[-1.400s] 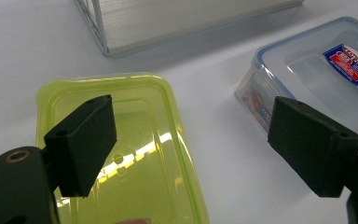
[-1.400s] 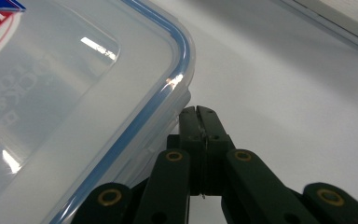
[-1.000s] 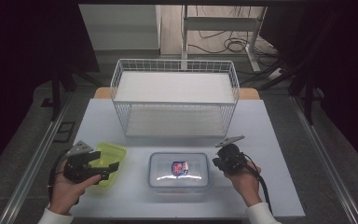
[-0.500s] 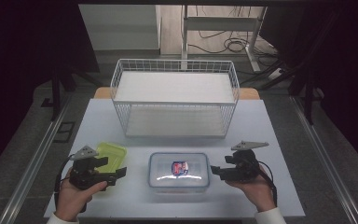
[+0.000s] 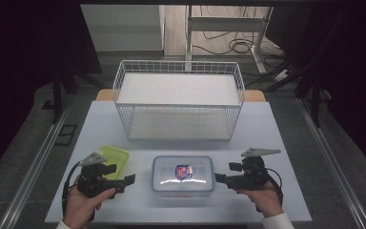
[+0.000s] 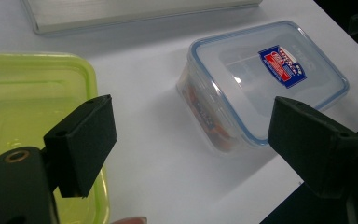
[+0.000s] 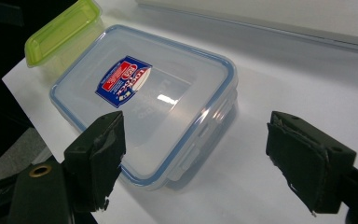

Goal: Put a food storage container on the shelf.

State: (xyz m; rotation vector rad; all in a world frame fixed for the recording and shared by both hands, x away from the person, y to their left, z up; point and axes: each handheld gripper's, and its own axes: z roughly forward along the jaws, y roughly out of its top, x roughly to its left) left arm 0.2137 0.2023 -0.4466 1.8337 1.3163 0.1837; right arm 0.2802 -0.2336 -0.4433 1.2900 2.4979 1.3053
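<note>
Flanking a clear lidded container (image 5: 183, 174) on white table (image 5: 276, 129), left gripper (image 5: 129, 180) and right gripper (image 5: 218, 177) both spread, right just opened, empty; wire basket (image 5: 178, 102) behind, dark room.

**One label in sight, its wording too small to read**

The only printed sign is a blue, red and white sticker (image 7: 123, 80) on the lid of the clear rectangular plastic food container with a blue-edged lid (image 7: 205, 70). It looks like a brand badge with lines of small white print, but no word or number on it can be made out. Through the container's side wall, in the left gripper view, some red-orange print (image 6: 204, 116) shows, likewise unreadable.
</note>
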